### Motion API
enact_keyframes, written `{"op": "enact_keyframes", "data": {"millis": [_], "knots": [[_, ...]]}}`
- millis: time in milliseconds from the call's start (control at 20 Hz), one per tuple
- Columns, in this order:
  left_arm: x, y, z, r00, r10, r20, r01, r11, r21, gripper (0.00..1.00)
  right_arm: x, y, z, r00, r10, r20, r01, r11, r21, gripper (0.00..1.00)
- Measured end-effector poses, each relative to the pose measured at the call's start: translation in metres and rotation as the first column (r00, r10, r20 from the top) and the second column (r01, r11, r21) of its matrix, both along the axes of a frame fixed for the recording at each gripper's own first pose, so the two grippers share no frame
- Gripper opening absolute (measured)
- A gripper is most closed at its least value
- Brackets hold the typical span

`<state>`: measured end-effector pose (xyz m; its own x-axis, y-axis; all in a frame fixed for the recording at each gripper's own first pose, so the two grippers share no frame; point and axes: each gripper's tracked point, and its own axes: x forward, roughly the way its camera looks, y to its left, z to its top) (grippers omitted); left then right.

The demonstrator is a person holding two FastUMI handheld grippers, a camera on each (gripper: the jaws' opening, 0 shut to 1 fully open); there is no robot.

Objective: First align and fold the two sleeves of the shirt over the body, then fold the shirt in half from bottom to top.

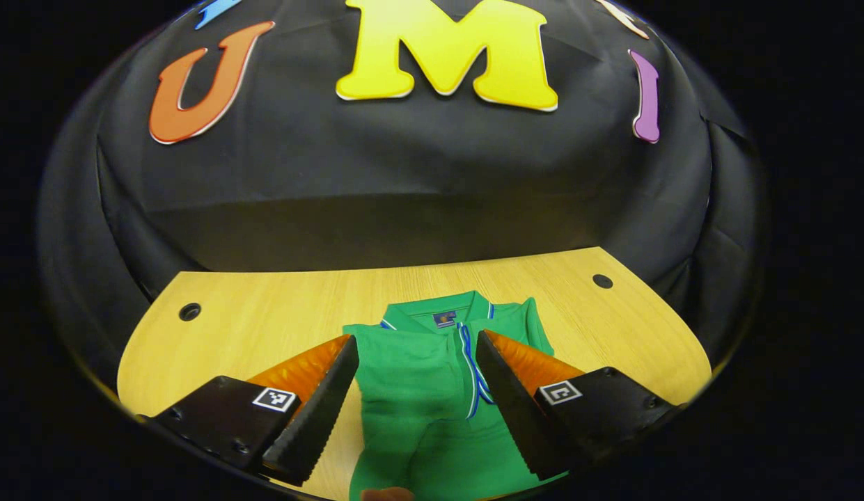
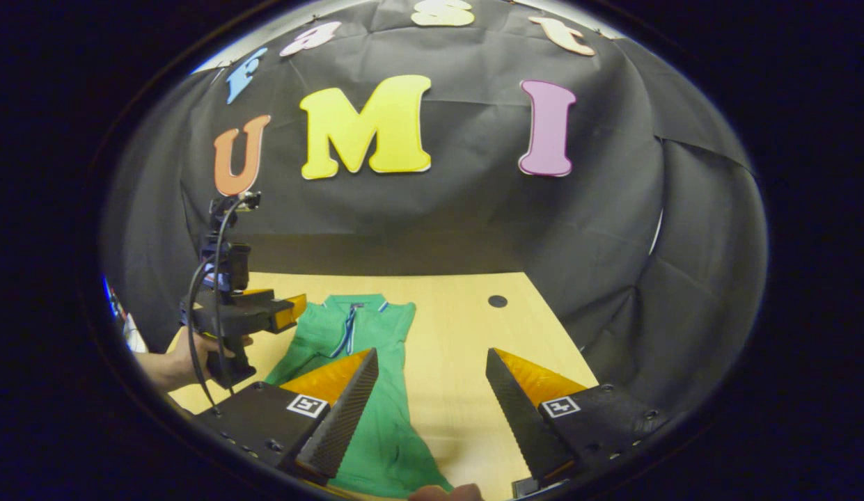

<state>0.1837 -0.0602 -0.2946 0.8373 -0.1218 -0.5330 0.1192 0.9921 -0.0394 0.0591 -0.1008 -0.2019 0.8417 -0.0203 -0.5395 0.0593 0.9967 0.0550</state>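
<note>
1. Shirt (image 1: 432, 390), green with a striped collar at 12 o'clock, lies flat on the wooden table (image 1: 264, 320); in the left gripper view its sides look drawn in over the body, so the sleeve folds appear done, though the far sleeve is hard to judge.
2. Hem at 6 o'clock lies unraised, so the bottom-to-top fold is judged still to come.
3. Left gripper (image 1: 415, 379) hangs above the shirt's chest, fingers spread wide and holding nothing; in the right gripper view it sits at 9 o'clock in a person's hand (image 2: 188, 362).
4. Right gripper (image 2: 432, 400) hovers over the shirt's edge and bare table, likewise spread and empty.
5. Count: one shirt, one table, two grippers, and two dark round holes (image 1: 189, 311) in the tabletop, at 10 and 2 o'clock.
</note>
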Motion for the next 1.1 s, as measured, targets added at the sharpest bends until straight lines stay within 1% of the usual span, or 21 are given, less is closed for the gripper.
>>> {"op": "enact_keyframes", "data": {"millis": [200, 350, 400, 500, 700, 800, 850, 950, 1100], "knots": [[-0.053, 0.022, 0.040, 0.998, 0.036, 0.045, -0.036, 0.999, -0.001, 1.00, -0.014, 0.012, 0.000, 0.998, 0.058, 0.017, -0.058, 0.998, -0.013, 0.95], [-0.100, 0.036, 0.062, 0.996, 0.060, 0.068, -0.059, 0.998, -0.010, 1.00, -0.028, 0.016, -0.016, 0.994, 0.111, -0.001, -0.111, 0.994, -0.018, 0.94], [-0.113, 0.041, 0.067, 0.995, 0.061, 0.077, -0.061, 0.998, -0.008, 1.00, -0.034, 0.016, -0.023, 0.992, 0.125, -0.016, -0.125, 0.992, -0.019, 0.95], [-0.141, 0.045, 0.065, 0.996, 0.039, 0.077, -0.038, 0.999, -0.009, 1.00, -0.047, 0.013, -0.041, 0.988, 0.145, -0.050, -0.147, 0.989, -0.031, 0.96], [-0.203, 0.067, 0.032, 0.999, 0.018, -0.029, -0.018, 1.000, 0.023, 1.00, -0.082, 0.004, -0.072, 0.977, 0.167, -0.135, -0.176, 0.982, -0.060, 0.96], [-0.234, 0.068, 0.008, 0.992, -0.005, -0.123, 0.008, 1.000, 0.025, 1.00, -0.102, 0.000, -0.088, 0.967, 0.178, -0.184, -0.193, 0.979, -0.070, 0.96], [-0.249, 0.072, -0.004, 0.986, -0.011, -0.166, 0.015, 1.000, 0.025, 1.00, -0.114, 0.000, -0.098, 0.959, 0.187, -0.212, -0.206, 0.976, -0.071, 0.98], [-0.277, 0.081, -0.028, 0.966, -0.013, -0.258, 0.016, 1.000, 0.008, 1.00, -0.136, -0.001, -0.122, 0.937, 0.202, -0.285, -0.226, 0.973, -0.054, 0.96], [-0.313, 0.084, -0.061, 0.927, -0.024, -0.375, 0.017, 1.000, -0.023, 1.00, -0.168, -0.006, -0.159, 0.895, 0.212, -0.394, -0.244, 0.969, -0.033, 0.96]]}}
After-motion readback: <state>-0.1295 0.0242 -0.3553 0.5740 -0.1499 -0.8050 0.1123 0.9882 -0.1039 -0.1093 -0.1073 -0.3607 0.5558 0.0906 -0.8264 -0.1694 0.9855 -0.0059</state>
